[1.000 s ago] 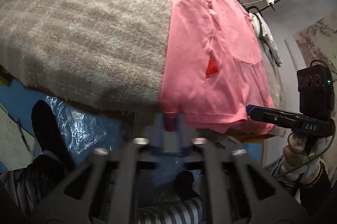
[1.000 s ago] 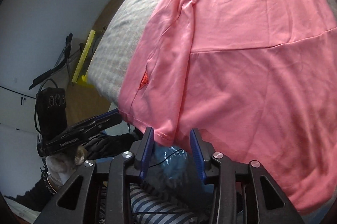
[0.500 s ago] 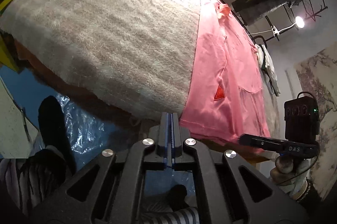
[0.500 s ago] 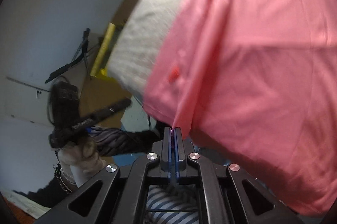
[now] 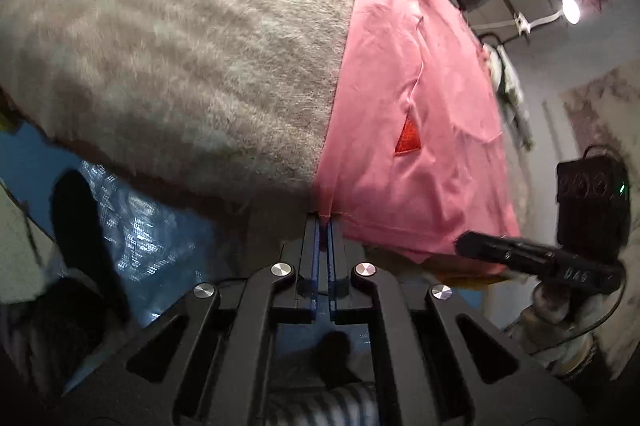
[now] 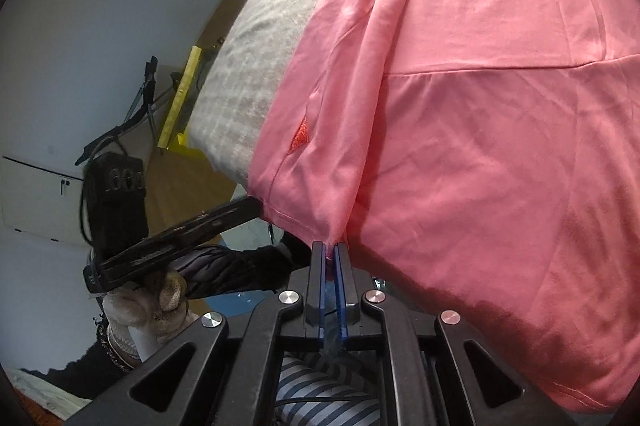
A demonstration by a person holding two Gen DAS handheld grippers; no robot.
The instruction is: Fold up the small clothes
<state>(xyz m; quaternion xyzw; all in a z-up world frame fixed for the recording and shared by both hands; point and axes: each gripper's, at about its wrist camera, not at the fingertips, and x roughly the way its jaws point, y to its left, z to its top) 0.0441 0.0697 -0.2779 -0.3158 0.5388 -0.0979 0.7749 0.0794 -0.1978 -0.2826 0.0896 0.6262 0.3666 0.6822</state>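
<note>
Pinching pink shirt (image 6: 460, 105) hem, both grippers clamped.

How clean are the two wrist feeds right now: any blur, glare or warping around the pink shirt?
Left wrist view: motion blur smears the grey blanket and the pink shirt; a lamp flares at upper right. Right wrist view: sharper; the shirt bulges with fisheye warp, glare burns out the top edge, and shadow darkens its lower hem.

Black hand-held gripper (image 6: 329, 249), blue pads, silver screws; seemingly striped trousers (image 6: 320, 416).
</note>
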